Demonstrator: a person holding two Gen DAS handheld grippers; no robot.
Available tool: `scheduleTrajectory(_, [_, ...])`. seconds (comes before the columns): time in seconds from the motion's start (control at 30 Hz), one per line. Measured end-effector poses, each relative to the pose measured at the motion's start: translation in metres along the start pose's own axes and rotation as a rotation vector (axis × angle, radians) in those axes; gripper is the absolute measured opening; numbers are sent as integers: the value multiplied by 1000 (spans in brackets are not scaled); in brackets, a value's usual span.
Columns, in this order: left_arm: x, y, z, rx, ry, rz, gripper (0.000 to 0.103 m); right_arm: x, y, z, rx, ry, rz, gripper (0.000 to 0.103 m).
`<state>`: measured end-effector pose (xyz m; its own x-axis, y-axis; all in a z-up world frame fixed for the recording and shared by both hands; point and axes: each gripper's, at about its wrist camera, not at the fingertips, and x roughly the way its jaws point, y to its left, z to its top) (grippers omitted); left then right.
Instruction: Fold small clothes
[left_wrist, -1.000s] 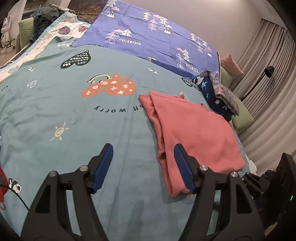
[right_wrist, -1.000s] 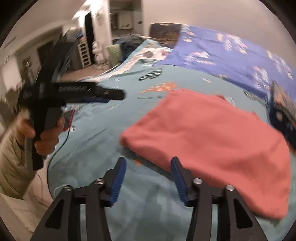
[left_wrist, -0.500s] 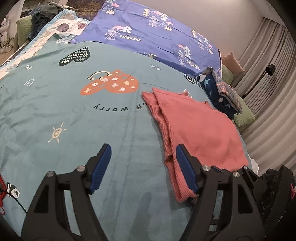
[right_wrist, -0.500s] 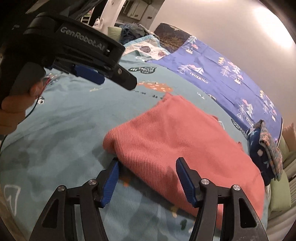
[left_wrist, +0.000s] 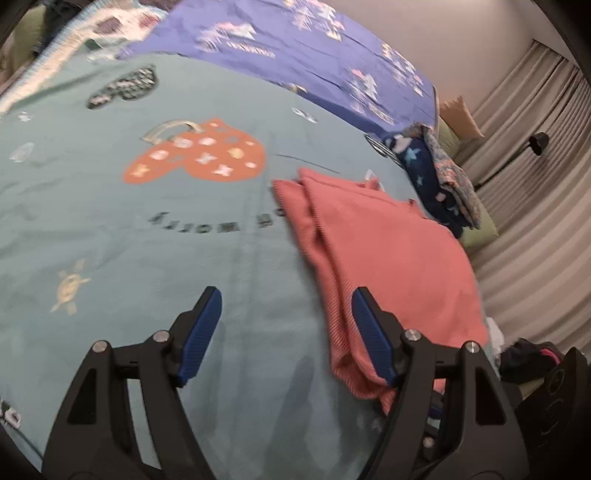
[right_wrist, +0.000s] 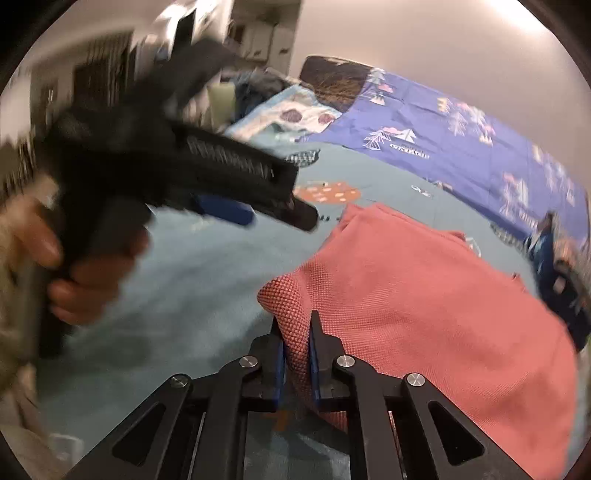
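A folded salmon-pink knit garment (left_wrist: 388, 251) lies flat on the teal bed cover (left_wrist: 147, 240). My left gripper (left_wrist: 286, 295) hovers open just above the cover. Its right finger (left_wrist: 369, 332) is over the garment's near left edge, and nothing sits between the pads. In the right wrist view the pink garment (right_wrist: 424, 314) fills the lower right. My right gripper (right_wrist: 294, 319) is closing its jaws on the garment's near left corner, and the cloth is pinched between the blue pads. A person's hand (right_wrist: 88, 273) holds the blurred left gripper at the left.
Folded dark blue star-print clothes (left_wrist: 432, 177) are stacked beyond the pink garment near the bed's right edge. A green cushion (left_wrist: 476, 229) and curtains (left_wrist: 535, 221) lie past them. A purple tree-print sheet (left_wrist: 295, 55) covers the far side of the bed.
My right gripper has gone from open around the garment's near corner to pinched on it. My left gripper has drifted forward and lower along the garment's left edge, still open.
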<state>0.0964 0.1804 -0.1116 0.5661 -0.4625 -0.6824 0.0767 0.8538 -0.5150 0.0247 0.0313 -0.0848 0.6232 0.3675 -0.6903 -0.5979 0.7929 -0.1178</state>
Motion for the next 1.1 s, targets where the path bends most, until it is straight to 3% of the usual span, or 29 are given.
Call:
scheduleTrajectory(0.13, [26,-8,12,-28,82,-101,75,-9,-29,8,167,-15,107,9])
scheduleTrajectory(0.2, [34,-14,16,-29,96,-130,81,-9,-39,9,222,-16,140,9])
scheduleTrajectory(0.37, [50,-24,33,-25,103,-152,81,-11,-46,12,263,-23,168,9])
scheduleTrajectory(0.43, [55,-24,40,-35,97,-137,75,-12,-47,12,264,-28,171,9])
scheduleTrajectory(0.47, [58,-24,45,-43,92,-112,63,-12,-48,13,267,-30,174,9])
scheduleTrajectory(0.5, [62,-24,49,-46,94,-92,42,-11,-49,13,271,-31,178,9])
scheduleTrajectory(0.57, [67,-25,55,-53,111,-64,17,-12,-50,13,281,-35,186,9])
scheduleTrajectory(0.67, [68,-31,62,-46,124,-22,14,-18,-54,11,298,-53,192,8])
scheduleTrajectory(0.8, [54,-59,71,38,76,24,13,-30,-65,9,335,-94,204,8])
scheduleTrajectory(1.1, [47,-154,94,214,39,65,12,-80,-113,-7,459,-226,195,6])
